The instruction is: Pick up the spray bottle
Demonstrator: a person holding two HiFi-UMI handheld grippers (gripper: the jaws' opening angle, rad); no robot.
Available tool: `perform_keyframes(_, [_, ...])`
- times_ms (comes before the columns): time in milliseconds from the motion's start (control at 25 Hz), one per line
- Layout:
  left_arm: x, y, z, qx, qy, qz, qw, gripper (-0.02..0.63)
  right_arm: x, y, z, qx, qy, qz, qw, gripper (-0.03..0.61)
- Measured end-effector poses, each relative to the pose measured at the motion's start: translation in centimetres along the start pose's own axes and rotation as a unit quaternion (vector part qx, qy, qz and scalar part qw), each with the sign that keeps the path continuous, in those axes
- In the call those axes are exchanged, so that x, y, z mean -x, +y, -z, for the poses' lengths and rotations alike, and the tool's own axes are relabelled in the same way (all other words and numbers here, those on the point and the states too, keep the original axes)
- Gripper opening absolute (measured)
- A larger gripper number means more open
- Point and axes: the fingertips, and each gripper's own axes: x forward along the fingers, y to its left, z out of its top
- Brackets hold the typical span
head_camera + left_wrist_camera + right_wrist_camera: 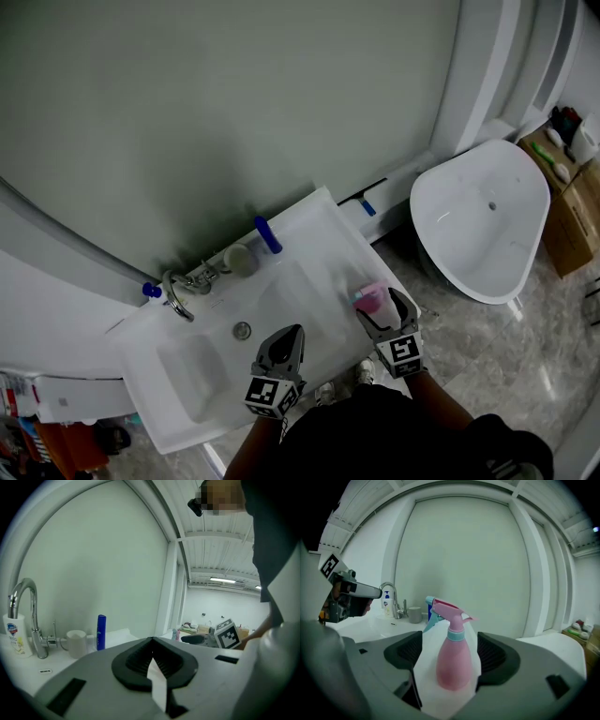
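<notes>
The pink spray bottle (452, 663) with a pale blue collar and pink trigger stands upright on the white washbasin top (319, 234) near its right end. In the head view the spray bottle (368, 298) sits just ahead of my right gripper (386, 311). My right gripper (450, 641) straddles it, one jaw on each side, and a thin white gap shows between each pad and the bottle, so it is open. My left gripper (283, 345) hovers over the basin's front edge, jaws closed tip to tip with nothing in them (152, 641).
A chrome faucet (176, 295), a grey cup (240, 260) and a blue bottle (267, 234) line the back of the washbasin. A soap bottle (14, 632) stands left of the faucet. A white bathtub (483, 216) and a cardboard box (572, 216) stand to the right.
</notes>
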Motion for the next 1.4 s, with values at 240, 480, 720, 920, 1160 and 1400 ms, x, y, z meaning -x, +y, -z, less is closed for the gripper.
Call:
perform_keyframes(240, [0.4, 0.7, -0.2, 0.006, -0.001, -0.018, 0.9998, -0.008, -1.1, -0.2, 0.2, 0.008, 0.005, 0.003, 1.000, 0.290])
perform_keyframes(480, [0.6, 0.5, 0.3, 0.009, 0.000, -0.026, 0.9996, -0.008, -1.5, -0.6, 0.3, 0.005, 0.000, 0.007, 1.000, 0.230])
perform_keyframes(720, [1.1, 0.7, 0.4, 0.012, 0.002, -0.031, 0.9995, -0.008, -1.9, -0.6, -0.2, 0.018, -0.008, 0.016, 1.000, 0.212])
perform_keyframes(920, [1.6, 0.9, 0.3, 0.009, -0.001, -0.036, 0.9993, -0.008, -2.0, -0.8, -0.6, 0.029, -0.013, 0.030, 0.999, 0.163])
perform_keyframes(1160, [1.9, 0.8, 0.1, 0.009, -0.005, -0.035, 0.9993, -0.008, -2.1, -0.8, -0.7, 0.034, -0.020, 0.038, 0.999, 0.143])
perform_keyframes(1400, [2.3, 0.6, 0.0, 0.008, -0.008, -0.036, 0.9993, -0.008, -1.7, -0.6, -2.0, 0.032, -0.038, 0.032, 0.998, 0.133])
